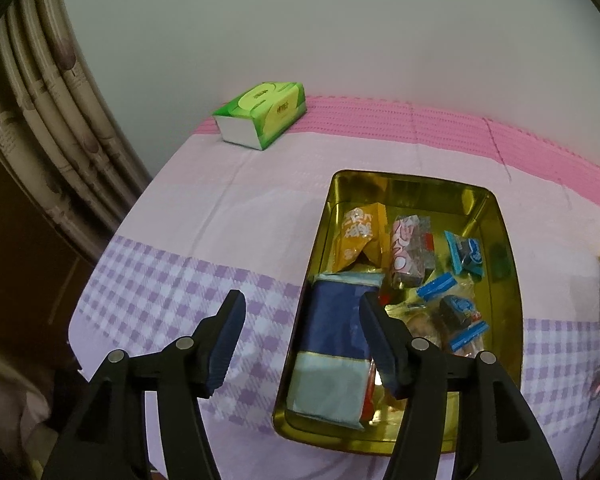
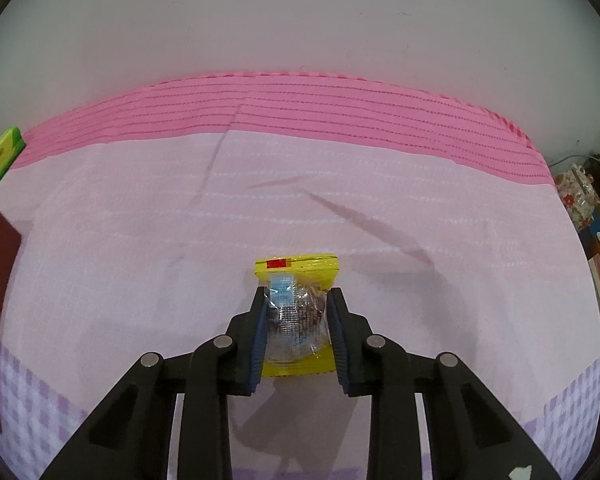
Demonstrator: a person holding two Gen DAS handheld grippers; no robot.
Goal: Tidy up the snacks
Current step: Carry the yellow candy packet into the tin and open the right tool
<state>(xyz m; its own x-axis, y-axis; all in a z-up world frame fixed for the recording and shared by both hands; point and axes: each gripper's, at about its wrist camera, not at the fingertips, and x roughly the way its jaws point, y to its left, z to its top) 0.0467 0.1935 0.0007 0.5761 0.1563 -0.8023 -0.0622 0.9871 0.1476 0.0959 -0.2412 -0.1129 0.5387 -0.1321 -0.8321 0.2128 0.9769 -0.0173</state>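
At the centre of the right wrist view, your right hand-held gripper point(image 2: 296, 322) is clenched on a yellow-edged snack packet point(image 2: 296, 280), its pads pressing the clear middle from both sides while the yellow sealed end sticks out ahead of the fingertips. Gripping the packet across its width likely keeps it from twisting on the way to the tin. Below it lies only the pink cloth of the table point(image 2: 140, 220), and whether the packet rests on the cloth or is just lifted off it, I cannot tell.

In the lower middle of the left wrist view, your left hand-held gripper point(image 1: 300, 312) stands released, nothing between its jaws; one finger hangs over the checked cloth, the other over the near end of the gold tin point(image 1: 500, 216). The tin already holds a blue and pale packet point(image 1: 332, 344) along its left wall, an orange packet point(image 1: 360, 236), a pink-wrapped snack point(image 1: 410, 252) and small blue-wrapped sweets point(image 1: 466, 254). A green tissue pack point(image 1: 262, 114) sits well apart at upper left, clear of the sorting.
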